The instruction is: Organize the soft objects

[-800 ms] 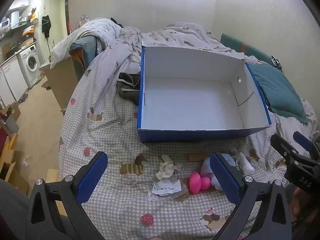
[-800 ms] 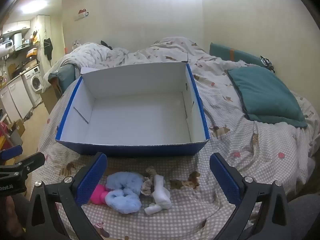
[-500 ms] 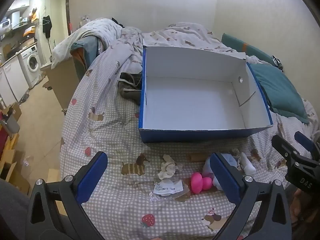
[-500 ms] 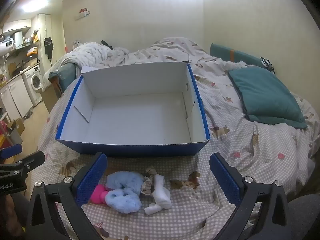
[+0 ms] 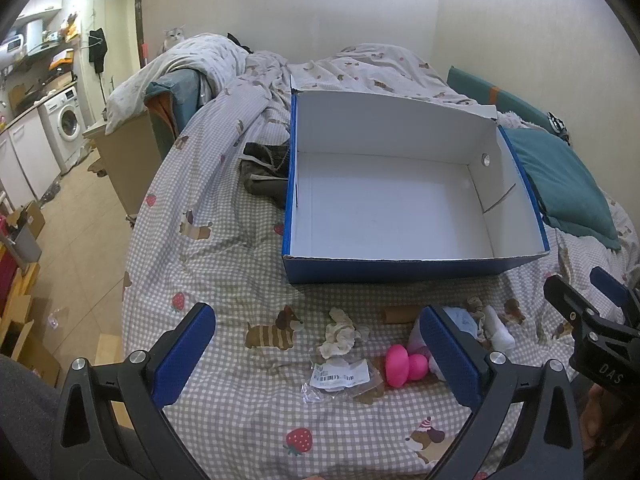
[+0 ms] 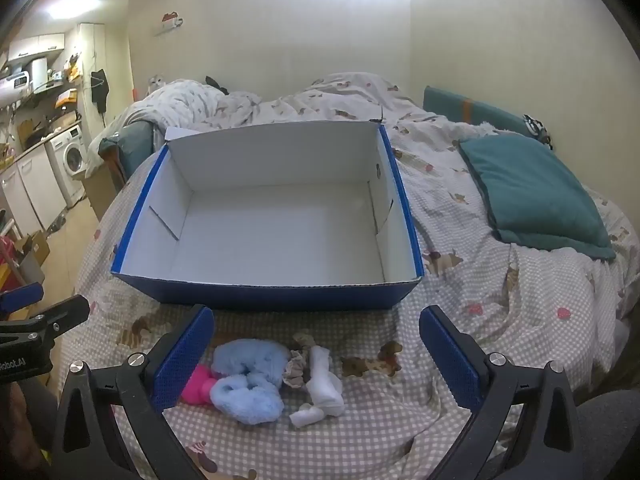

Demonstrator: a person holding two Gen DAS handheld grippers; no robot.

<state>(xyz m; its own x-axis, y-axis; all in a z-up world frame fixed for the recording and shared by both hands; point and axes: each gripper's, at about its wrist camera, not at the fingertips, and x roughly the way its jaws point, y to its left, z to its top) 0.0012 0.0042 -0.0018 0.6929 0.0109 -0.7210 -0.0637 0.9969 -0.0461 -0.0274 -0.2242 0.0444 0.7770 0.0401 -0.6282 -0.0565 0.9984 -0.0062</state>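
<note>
An open blue cardboard box [image 5: 400,270] [image 6: 280,300] with a white, empty inside sits on the checked bedspread. In front of it lie a pink soft toy [image 5: 400,366] [image 6: 198,386], fluffy light-blue socks [image 6: 250,380], a rolled white sock [image 6: 324,384] [image 5: 498,330], a small brown-beige cloth [image 6: 298,366] and a crumpled cream cloth [image 5: 340,334]. My left gripper [image 5: 320,350] is open and empty above the cream cloth. My right gripper [image 6: 316,352] is open and empty above the sock pile.
A clear plastic packet with a barcode label [image 5: 340,376] lies by the pink toy. A dark garment [image 5: 266,172] lies left of the box. A teal pillow [image 6: 532,196] is to the right. The bed edge drops to the floor on the left [image 5: 80,240].
Both views have shifted only slightly; the box sits marginally lower and farther right in the left wrist view. Nothing on the bed has moved, and both grippers stay open.
</note>
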